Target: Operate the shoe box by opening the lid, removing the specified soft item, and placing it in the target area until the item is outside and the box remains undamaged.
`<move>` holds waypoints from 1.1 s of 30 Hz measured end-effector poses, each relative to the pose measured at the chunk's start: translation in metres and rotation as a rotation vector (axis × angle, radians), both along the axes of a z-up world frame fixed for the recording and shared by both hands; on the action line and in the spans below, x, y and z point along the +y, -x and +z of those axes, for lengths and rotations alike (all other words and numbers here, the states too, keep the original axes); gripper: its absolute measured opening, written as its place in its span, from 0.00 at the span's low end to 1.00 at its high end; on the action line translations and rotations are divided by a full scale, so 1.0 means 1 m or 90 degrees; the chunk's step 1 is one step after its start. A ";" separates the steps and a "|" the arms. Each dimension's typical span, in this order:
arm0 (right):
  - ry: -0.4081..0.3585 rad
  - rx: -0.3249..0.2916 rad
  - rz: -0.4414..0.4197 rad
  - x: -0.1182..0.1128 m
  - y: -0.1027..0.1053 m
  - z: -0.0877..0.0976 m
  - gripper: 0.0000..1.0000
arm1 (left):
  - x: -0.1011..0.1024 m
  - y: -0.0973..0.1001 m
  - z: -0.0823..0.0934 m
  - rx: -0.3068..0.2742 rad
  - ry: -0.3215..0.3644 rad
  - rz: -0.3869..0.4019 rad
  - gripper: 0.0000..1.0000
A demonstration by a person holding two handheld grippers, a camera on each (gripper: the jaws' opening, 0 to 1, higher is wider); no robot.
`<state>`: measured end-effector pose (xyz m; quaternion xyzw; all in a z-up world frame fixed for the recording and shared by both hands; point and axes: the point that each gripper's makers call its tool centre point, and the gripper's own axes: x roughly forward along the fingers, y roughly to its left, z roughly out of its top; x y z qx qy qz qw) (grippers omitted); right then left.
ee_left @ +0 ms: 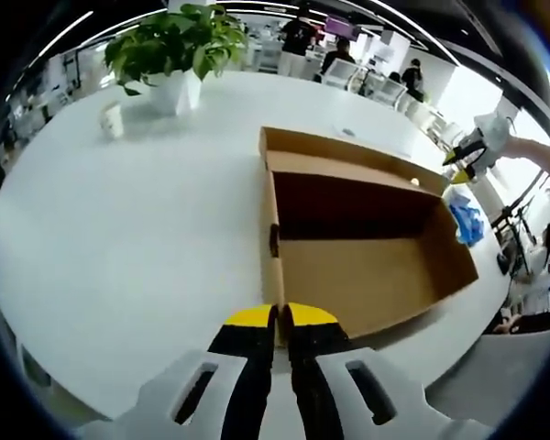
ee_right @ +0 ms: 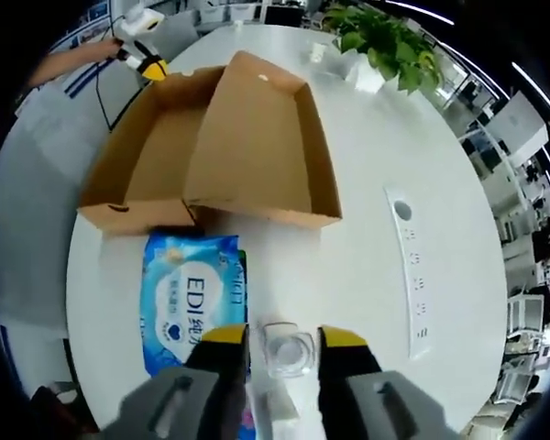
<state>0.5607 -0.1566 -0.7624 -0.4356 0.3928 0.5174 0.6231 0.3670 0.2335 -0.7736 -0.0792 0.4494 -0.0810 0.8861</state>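
Note:
The brown cardboard shoe box [ee_left: 367, 275] lies open and empty on the white table, its lid [ee_left: 348, 156] folded back behind it. My left gripper [ee_left: 280, 316] is shut on the box's near side wall at the corner. In the right gripper view the same box [ee_right: 156, 174] stands with its lid [ee_right: 257, 137] raised, and the left gripper [ee_right: 147, 60] is at its far corner. A blue soft wipes pack [ee_right: 192, 302] lies on the table outside the box, also seen as the blue pack [ee_left: 466, 220]. My right gripper [ee_right: 284, 341] hangs open above the table beside the pack.
A small clear container [ee_right: 287, 353] sits on the table between my right jaws. A white power strip [ee_right: 408, 275] lies to the right. A potted plant [ee_left: 174, 55] and a white cup [ee_left: 113, 119] stand far off. People and chairs are beyond the table.

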 end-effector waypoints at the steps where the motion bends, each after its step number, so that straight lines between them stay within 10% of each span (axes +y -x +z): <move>1: -0.013 0.001 -0.023 0.002 -0.002 0.002 0.28 | 0.000 0.000 0.000 0.000 0.000 0.000 0.02; 33: -0.211 0.082 -0.325 0.077 -0.022 0.016 0.18 | 0.001 -0.001 -0.001 0.009 0.007 0.015 0.02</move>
